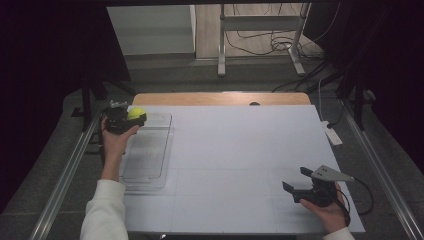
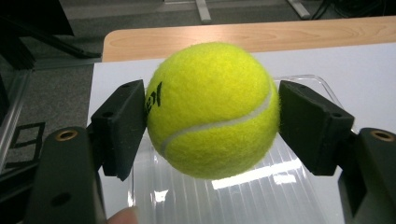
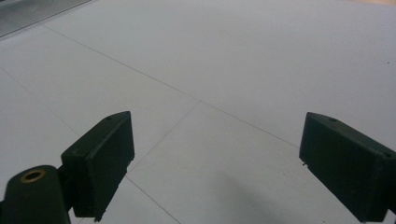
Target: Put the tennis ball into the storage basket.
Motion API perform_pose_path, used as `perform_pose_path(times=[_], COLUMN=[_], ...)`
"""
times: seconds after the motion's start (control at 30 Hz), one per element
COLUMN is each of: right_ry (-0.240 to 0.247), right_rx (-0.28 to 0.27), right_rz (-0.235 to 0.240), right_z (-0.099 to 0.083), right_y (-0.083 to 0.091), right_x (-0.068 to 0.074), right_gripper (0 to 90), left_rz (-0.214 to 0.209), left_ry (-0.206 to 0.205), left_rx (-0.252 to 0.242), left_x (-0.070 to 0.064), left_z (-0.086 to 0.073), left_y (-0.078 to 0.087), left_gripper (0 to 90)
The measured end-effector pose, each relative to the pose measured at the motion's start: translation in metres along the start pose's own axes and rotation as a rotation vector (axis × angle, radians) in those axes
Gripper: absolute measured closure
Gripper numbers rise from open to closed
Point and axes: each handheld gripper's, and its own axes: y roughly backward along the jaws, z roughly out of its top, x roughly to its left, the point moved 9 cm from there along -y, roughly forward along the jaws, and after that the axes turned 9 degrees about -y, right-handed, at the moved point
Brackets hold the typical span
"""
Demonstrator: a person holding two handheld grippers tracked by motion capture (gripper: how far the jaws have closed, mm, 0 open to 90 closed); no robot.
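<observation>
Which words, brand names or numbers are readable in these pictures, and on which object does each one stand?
Tennis ball, held in the left gripper: a black printed mark beside the left jaw, partly hidden; it cannot be read with certainty.
Clear tray, white table cover, right gripper: no text on any of them.

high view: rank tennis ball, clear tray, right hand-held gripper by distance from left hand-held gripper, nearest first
1. tennis ball, clamped in the left hand-held gripper.
2. clear tray, just beneath and beside it, table's left.
3. right hand-held gripper, near right corner, open.
</observation>
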Motion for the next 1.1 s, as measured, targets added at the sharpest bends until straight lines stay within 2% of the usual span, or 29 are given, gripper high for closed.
perform_pose_path(times=[0.7,1.1], right_ry=[0.000,-0.001], right_rx=[0.000,0.002], right_rz=[-0.002,-0.003], right_z=[0.000,0.000], right_y=[0.000,0.000], right_x=[-0.001,-0.001], right_gripper=[10.7,10.7], left_rz=[0.020,0.023], left_ry=[-0.050,-0.073], left_rx=[0.126,0.171], left_x=[0.001,0.000], left_z=[-0.016,-0.022], left_y=[-0.021,-0.028], left_gripper=[27.2,27.2])
